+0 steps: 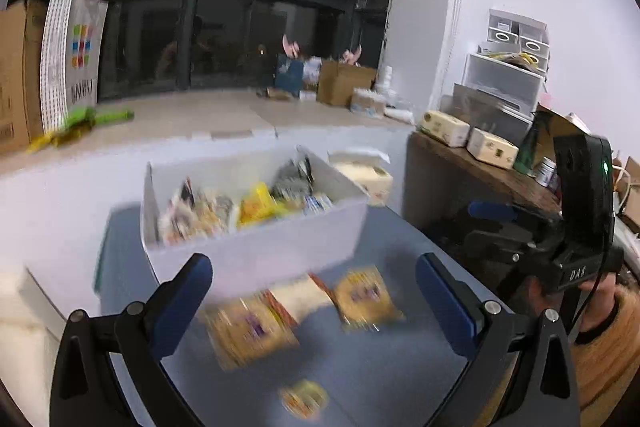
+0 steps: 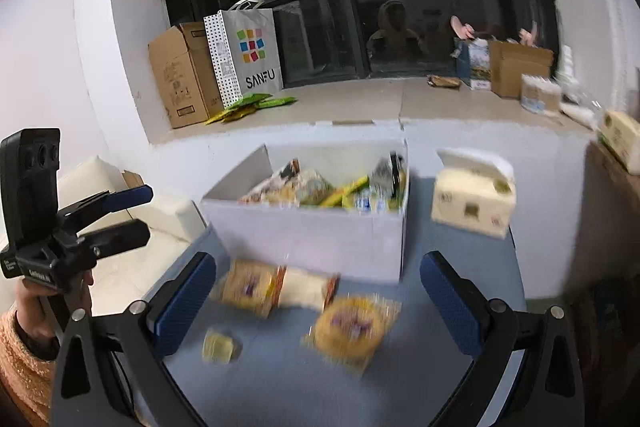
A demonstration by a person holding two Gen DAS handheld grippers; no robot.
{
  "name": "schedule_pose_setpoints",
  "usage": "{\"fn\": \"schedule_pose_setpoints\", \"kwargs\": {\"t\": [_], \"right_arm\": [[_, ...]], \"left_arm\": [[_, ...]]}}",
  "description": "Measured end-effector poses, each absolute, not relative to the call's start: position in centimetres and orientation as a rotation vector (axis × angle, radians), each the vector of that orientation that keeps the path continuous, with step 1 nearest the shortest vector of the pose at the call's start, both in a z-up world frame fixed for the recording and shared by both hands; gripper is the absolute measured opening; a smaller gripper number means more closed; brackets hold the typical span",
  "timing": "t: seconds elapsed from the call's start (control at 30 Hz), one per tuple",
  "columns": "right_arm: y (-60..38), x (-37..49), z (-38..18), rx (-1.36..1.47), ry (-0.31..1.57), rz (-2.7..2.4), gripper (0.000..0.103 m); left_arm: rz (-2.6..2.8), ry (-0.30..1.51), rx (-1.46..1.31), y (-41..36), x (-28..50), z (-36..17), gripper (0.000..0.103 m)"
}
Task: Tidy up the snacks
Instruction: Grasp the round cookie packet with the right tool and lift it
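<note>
White box (image 2: pixel 320 235) on blue table (image 2: pixel 460 267): mixed snack packets (image 2: pixel 312 187) inside. Tissue box (image 2: pixel 472 203) beside it. Left gripper (image 1: pixel 314 291), right gripper (image 2: pixel 318 297): jaws wide, empty.

Dark window (image 2: pixel 400 27), white walls (image 2: pixel 48 47)

The blue table (image 2: pixel 460 311) carries a white box (image 2: pixel 320 235), a tissue pack (image 2: pixel 472 203) and four loose snack packets (image 2: pixel 352 331).

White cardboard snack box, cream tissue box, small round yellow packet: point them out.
White cardboard snack box (image 2: pixel 320 235): right wrist view, front wall.
Cream tissue box (image 2: pixel 472 203): right wrist view, front face.
Small round yellow packet (image 2: pixel 219 346): right wrist view, centre.
</note>
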State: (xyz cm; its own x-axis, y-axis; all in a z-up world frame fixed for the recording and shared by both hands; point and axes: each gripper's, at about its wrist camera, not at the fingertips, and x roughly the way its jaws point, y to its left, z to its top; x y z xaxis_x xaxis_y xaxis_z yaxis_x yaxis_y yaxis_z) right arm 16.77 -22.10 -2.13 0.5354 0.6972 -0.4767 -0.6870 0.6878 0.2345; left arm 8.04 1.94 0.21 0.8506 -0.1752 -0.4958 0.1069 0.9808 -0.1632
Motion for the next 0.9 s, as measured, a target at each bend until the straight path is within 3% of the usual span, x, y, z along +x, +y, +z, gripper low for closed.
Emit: {"fn": "schedule_pose_setpoints", "kwargs": {"t": [0.4, 0.9], "right_arm": [[-26.6, 13.0, -8.4, 0.037, 0.653, 0.650, 0.103], [-22.4, 16.3, -11.7, -0.044, 0.733, 0.666, 0.103]], "left_arm": [[-0.123, 0.555, -0.223, -0.6, 3.3, -5.1, 0.103], [-0.104, 0.554, -0.205, -0.5, 2.3, -5.7, 0.103]]}}
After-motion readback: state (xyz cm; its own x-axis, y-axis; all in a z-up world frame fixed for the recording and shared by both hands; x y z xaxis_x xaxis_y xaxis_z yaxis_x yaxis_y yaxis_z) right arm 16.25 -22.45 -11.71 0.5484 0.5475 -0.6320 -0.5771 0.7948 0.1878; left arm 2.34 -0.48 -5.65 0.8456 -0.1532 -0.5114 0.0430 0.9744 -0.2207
